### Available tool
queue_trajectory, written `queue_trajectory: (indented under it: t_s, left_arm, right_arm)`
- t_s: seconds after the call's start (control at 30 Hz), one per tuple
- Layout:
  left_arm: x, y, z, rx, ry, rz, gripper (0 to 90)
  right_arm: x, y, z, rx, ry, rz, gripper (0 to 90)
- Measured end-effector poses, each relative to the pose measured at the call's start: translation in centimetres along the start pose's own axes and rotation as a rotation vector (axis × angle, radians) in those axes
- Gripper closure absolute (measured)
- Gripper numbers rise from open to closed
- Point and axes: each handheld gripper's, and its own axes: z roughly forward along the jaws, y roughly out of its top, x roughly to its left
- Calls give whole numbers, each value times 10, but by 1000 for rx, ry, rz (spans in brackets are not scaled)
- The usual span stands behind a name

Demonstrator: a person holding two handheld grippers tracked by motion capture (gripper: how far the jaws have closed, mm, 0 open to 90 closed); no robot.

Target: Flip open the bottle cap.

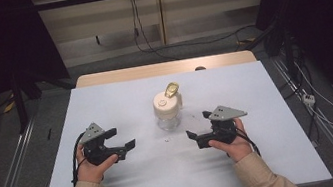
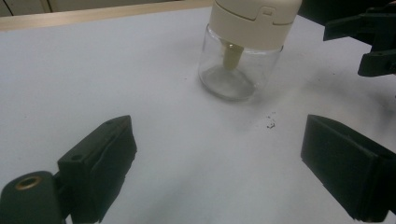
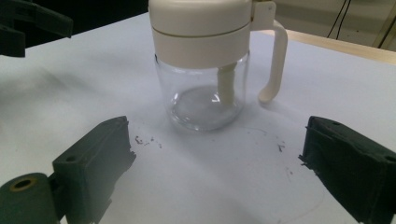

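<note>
The upright glass jar (image 1: 167, 109) stands between and just beyond my left gripper (image 1: 122, 138) and right gripper (image 1: 197, 125), both empty with jaws wide, roughly equally near.

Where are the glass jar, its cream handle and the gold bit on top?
Glass jar (image 3: 205, 100), right gripper view, on its clear glass wall.
Cream handle (image 3: 279, 56), right gripper view, on the handle's upright bar.
Gold piece (image 1: 171, 90), high view, on its shiny top above the cream lid.
</note>
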Motion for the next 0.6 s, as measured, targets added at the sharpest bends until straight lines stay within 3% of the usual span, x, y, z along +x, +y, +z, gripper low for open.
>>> queue_trajectory:
  t_s: [0.6]
  left_arm:
    - [2, -7, -10, 11, -1, 15, 90]
  right_arm:
    - [-9, -13, -25, 18, -21, -13, 76]
